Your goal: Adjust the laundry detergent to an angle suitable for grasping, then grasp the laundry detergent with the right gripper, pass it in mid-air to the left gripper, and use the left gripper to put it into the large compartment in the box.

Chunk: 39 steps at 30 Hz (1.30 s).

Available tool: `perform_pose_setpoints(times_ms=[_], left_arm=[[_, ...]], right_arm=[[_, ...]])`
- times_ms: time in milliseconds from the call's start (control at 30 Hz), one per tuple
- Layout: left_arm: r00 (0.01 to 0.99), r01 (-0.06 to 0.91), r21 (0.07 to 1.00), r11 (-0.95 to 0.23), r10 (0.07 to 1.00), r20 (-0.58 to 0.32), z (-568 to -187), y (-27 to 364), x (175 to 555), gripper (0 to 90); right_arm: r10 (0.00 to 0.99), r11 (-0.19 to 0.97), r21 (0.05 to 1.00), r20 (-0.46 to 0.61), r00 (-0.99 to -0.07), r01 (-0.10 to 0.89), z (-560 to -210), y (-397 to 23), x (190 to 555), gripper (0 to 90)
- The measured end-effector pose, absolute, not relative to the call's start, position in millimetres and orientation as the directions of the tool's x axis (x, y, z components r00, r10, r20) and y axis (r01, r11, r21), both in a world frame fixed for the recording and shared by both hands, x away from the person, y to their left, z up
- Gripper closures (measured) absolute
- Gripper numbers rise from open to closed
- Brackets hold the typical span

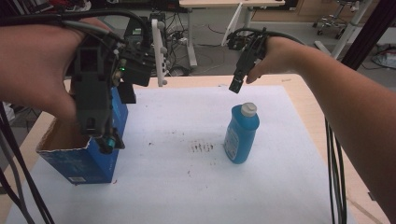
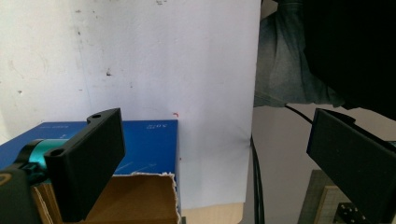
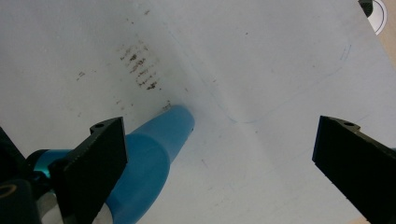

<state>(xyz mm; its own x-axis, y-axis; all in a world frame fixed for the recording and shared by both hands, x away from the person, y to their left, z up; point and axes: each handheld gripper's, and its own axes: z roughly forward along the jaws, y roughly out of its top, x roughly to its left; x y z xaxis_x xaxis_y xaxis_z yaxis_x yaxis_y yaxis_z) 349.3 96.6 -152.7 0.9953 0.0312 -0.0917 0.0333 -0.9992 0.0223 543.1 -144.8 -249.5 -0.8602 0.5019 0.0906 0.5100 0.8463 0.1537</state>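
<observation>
Your left gripper (image 1: 100, 126) hung over the open top of the blue cardboard box (image 1: 79, 158) at the left edge of the white sheet (image 1: 187, 186), its jaws spread wide with nothing between them. In the left gripper view the left jaw sat above the box's torn brown rim (image 2: 140, 179), and the right jaw was out past the sheet's edge, over the bare table and a dark cable (image 2: 257, 177).

Your right gripper (image 1: 238, 81) was raised above the far side of the sheet, pointing down, just behind and above the blue bottle (image 1: 240, 135). Its jaws also stood wide apart and held nothing. The bottle stood upright near the middle of the sheet with its white cap (image 1: 249, 109) on, well apart from the box. In the right gripper view the bottle (image 3: 144, 158) rose close beside the left jaw, off-centre in the gap. A patch of dark smudges (image 1: 201, 147) marked the sheet just left of the bottle.
</observation>
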Motion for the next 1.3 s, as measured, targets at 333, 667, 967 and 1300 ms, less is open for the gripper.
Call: perform_pose_setpoints(times_ms=[333, 667, 967, 1300], left_arm=[[0.994, 0.056, 0.029, -0.998, 0.053, -0.1, -158, 97, 352, 4.4], [0.993, 0.064, 0.02, -0.998, 0.062, -0.097, -159, 95, 349, 4.4], [0.994, 0.061, 0.015, -0.998, 0.059, -0.094, -159, 91, 348, 4.4], [0.995, 0.05, 0.015, -0.999, 0.048, -0.089, -159, 89, 347, 4.4]], right_arm=[[0.499, 0.849, 0.148, 0.089, -0.862, 0.507, -250, -146, 542, 2.4], [0.498, 0.847, 0.17, 0.08, -0.864, 0.504, -246, -148, 540, 2.4], [0.495, 0.85, 0.165, 0.076, -0.865, 0.501, -246, -147, 539, 2.4], [0.492, 0.842, 0.208, 0.08, -0.867, 0.498, -244, -151, 532, 2.4]])
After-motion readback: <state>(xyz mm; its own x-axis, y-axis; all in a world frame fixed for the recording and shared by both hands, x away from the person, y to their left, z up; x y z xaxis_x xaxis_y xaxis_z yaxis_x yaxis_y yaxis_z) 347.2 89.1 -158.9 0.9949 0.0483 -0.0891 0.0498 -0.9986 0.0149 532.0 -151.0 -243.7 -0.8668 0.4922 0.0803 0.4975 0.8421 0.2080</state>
